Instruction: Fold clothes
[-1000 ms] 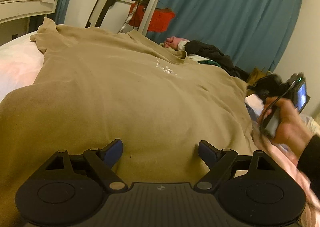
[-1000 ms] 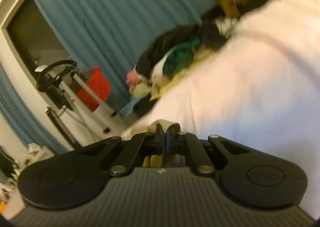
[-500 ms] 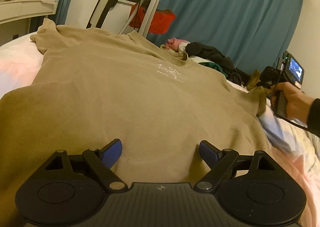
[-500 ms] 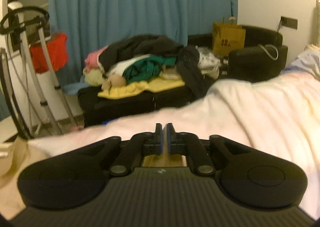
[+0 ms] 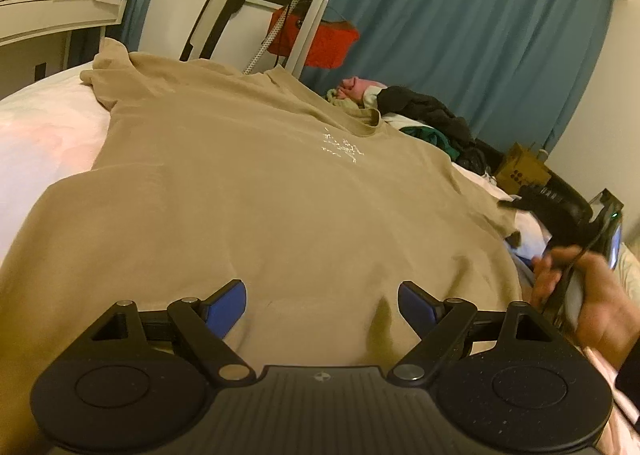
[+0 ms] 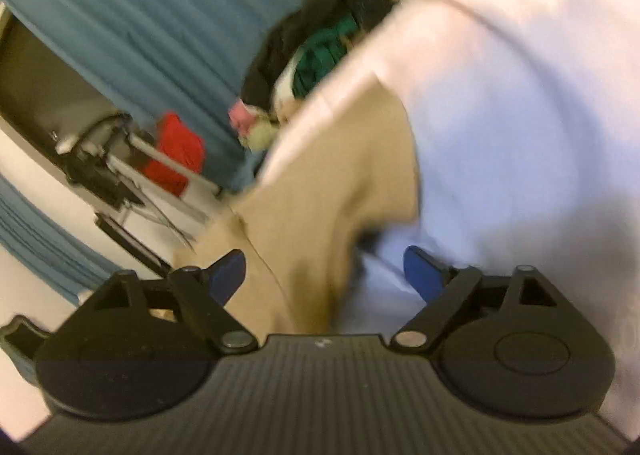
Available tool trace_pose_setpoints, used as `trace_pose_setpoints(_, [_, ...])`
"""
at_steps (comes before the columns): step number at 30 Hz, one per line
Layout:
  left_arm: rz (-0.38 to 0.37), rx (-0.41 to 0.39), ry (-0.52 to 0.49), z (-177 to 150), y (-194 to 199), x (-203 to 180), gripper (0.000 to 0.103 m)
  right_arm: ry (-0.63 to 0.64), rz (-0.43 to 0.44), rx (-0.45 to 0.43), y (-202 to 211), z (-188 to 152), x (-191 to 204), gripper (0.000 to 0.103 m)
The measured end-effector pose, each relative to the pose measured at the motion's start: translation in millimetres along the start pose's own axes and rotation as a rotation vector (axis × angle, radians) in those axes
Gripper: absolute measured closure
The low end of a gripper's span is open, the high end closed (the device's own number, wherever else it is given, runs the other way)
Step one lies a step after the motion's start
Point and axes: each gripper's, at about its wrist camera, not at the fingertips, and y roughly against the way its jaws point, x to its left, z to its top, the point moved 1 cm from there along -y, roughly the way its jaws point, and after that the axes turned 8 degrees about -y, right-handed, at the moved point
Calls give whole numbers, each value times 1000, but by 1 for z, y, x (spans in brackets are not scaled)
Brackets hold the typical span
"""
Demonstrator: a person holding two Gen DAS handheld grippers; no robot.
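We are holding the left hand-held gripper [image 5: 322, 297] released over the tan cotton T-shirt [image 5: 260, 195]; the right hand-held gripper [image 6: 325, 269] is opening, its sleeve at 12 o'clock unpinched.

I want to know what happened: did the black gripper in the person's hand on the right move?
Yes. The right gripper has dropped down and nearer, below the blue curtain, its jaws opening beside the tan T-shirt's sleeve.

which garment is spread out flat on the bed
The tan t-shirt, laid out front up with its white chest print showing; the black, green and pink clothes behind are heaped.
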Motion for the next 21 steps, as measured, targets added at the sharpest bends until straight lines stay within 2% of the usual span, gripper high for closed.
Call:
trace_pose_setpoints(4, [-1, 10, 1, -1, -4, 2, 18, 40, -13, 5, -6, -5, 8, 14])
trace_pose_setpoints(8, [-3, 5, 2, -2, -7, 3, 18, 58, 29, 8, -13, 1, 8, 14])
trace_pose_setpoints(11, [-2, 0, -6, -5, -7, 2, 18, 22, 90, -51, -29, 13, 0, 13])
trace_pose_setpoints(15, [-1, -5, -8, -7, -8, 2, 18, 61, 116, -105, -64, 23, 9, 14])
trace_pose_setpoints(17, [11, -3, -14, -7, -11, 0, 18, 57, 113, -133, -77, 31, 12, 28])
trace_pose_setpoints(18, [18, -1, -22, -7, -13, -2, 18, 52, 91, -145, -83, 35, 13, 38])
trace_pose_setpoints(19, [23, 0, -27, -6, -14, -4, 18, 44, 62, -155, -89, 40, 12, 55])
trace_pose_setpoints(20, [24, -1, -30, -6, -14, -5, 18, 36, 34, -166, -92, 44, 11, 64])
trace_pose_setpoints(21, [24, -4, -35, -6, -14, -6, 18, 31, 19, -175, -93, 48, 10, 81])
